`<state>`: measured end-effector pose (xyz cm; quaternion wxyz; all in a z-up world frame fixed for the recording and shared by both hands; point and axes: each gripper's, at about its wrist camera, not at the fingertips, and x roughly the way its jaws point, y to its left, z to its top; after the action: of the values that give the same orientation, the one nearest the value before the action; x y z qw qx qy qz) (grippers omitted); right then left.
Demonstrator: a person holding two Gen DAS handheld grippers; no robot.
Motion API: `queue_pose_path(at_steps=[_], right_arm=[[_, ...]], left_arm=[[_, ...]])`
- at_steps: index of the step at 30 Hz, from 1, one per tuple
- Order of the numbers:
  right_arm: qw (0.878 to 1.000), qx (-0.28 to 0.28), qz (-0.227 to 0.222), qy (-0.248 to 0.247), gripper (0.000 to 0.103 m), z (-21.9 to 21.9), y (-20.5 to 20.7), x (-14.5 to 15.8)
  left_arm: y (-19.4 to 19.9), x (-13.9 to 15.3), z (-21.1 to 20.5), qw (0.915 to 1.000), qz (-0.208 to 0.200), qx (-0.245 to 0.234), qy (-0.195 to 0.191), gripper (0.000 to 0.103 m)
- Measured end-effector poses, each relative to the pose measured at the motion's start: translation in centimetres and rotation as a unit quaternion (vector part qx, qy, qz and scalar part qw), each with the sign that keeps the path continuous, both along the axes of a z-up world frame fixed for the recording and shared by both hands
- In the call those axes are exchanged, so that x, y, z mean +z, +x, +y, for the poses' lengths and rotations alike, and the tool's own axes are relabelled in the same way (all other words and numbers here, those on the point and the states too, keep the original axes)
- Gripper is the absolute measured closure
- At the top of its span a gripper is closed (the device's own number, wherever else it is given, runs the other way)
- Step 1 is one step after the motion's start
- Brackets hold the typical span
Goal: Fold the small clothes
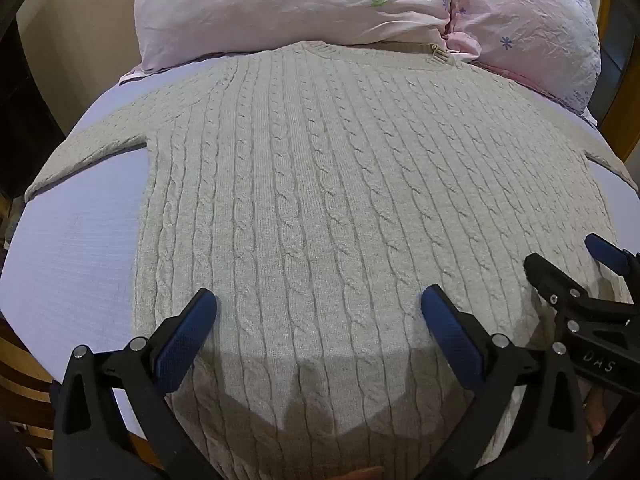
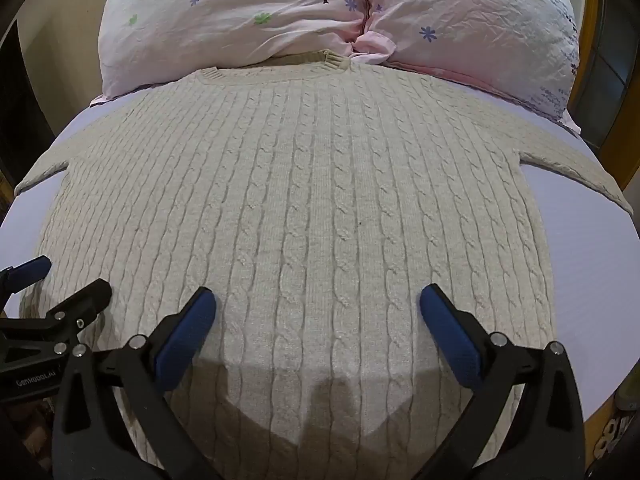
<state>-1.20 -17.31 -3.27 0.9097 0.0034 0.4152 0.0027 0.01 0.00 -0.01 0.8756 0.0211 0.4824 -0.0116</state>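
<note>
While the cream cable-knit sweater (image 1: pixel 320 184) lies spread flat on the lilac bed sheet (image 1: pixel 72 264), collar up against the pink pillows (image 1: pixel 288 4), nothing looks folded yet, so the step in hand is most likely the first grasp. Its left sleeve (image 1: pixel 84 152) stretches out over the sheet and seems the natural place to begin. The left gripper (image 1: pixel 319 312) hovers low over the hem end of the body, jaws spread wide and holding nothing. Just beside it, the right gripper (image 2: pixel 318 310) hangs over the same end, equally wide and empty; the right sleeve (image 2: pixel 580 176) trails toward the bed's edge. Thick knit will probably bunch, so each pad should pinch one layer at an edge, and both ends should lift together, carrying the fold across evenly to keep the cables straight.
</note>
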Motion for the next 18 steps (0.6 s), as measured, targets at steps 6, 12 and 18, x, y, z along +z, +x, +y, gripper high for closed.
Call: queue_pose_path(at_steps=[6,12,18], right_arm=[[1.0,0.0,0.0,0.0,0.002,-0.05,0.01,0.08],[1.0,0.0,-0.001,0.0,0.002,-0.08,0.0,0.12],[1.0,0.0,-0.001,0.0,0.002,-0.08,-0.03,0.11]], left_arm=[[-0.02,0.03,0.0,1.0,-0.003,0.0,0.0,0.001],[-0.02,0.04,0.0,1.0,-0.005,0.0,0.0,0.001],[-0.02,0.04,0.0,1.0,-0.005,0.0,0.0,0.001]])
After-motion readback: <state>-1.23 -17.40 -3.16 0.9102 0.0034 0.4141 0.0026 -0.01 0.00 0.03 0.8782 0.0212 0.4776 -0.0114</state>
